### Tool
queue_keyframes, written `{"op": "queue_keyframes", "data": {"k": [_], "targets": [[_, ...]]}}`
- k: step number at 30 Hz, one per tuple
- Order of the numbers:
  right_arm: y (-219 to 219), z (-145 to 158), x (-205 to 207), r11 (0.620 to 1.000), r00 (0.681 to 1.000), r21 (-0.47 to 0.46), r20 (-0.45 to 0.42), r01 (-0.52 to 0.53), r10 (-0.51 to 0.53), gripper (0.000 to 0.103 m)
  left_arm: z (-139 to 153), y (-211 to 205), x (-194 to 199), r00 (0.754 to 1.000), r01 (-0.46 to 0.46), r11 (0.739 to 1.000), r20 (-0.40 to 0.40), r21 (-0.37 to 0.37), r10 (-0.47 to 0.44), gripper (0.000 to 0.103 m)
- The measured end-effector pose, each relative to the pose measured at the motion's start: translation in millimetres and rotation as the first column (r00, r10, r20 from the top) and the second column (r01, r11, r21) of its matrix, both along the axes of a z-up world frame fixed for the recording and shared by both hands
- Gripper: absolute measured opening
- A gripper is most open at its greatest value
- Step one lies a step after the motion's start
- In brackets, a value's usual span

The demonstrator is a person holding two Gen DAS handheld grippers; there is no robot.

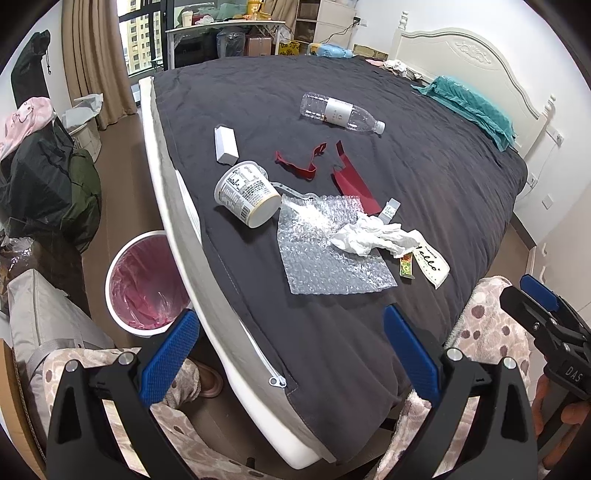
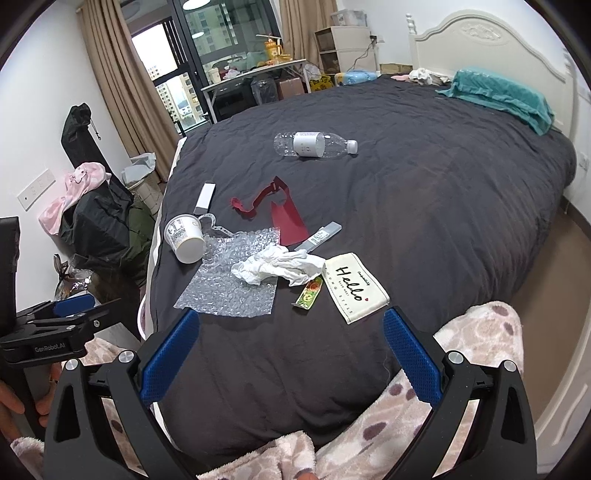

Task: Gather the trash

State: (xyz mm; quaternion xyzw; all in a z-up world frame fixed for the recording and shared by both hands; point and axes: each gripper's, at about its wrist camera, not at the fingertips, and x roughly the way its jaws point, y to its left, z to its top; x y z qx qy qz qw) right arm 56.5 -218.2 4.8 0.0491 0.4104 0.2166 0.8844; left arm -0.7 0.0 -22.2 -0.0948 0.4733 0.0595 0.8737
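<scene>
Trash lies scattered on a dark grey bed cover [image 1: 424,173]: a clear plastic bottle [image 1: 341,112], a white box [image 1: 225,144], a tipped paper cup [image 1: 245,194], red paper scraps [image 1: 351,181], bubble wrap [image 1: 328,254], a crumpled white tissue [image 1: 369,234], a "Hello" tag [image 2: 356,286] and a small colourful wrapper [image 2: 309,293]. A white bin with a pink liner [image 1: 146,286] stands on the floor left of the bed. My left gripper [image 1: 291,347] is open over the bed's near edge, holding nothing. My right gripper [image 2: 291,345] is open too, short of the tag and bubble wrap [image 2: 232,275].
A teal cloth [image 1: 472,107] lies by the white headboard [image 1: 476,59]. Dark bags and pink clothing [image 1: 44,173] pile up on the floor at left. A cluttered folding table [image 1: 225,27] stands by the window. A spotted fleece sleeve [image 2: 476,339] shows near the grippers.
</scene>
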Motion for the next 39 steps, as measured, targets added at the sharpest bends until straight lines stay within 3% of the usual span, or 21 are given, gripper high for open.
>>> {"op": "queue_keyframes", "data": {"k": [39], "targets": [[-1.3,-1.2,1.0,1.0,1.0,0.009,-0.012,0.008,-0.008,0.097,-2.4,1.5,0.1,1.0,-0.004,1.0,-0.007,0.027,0.004,0.098]]}}
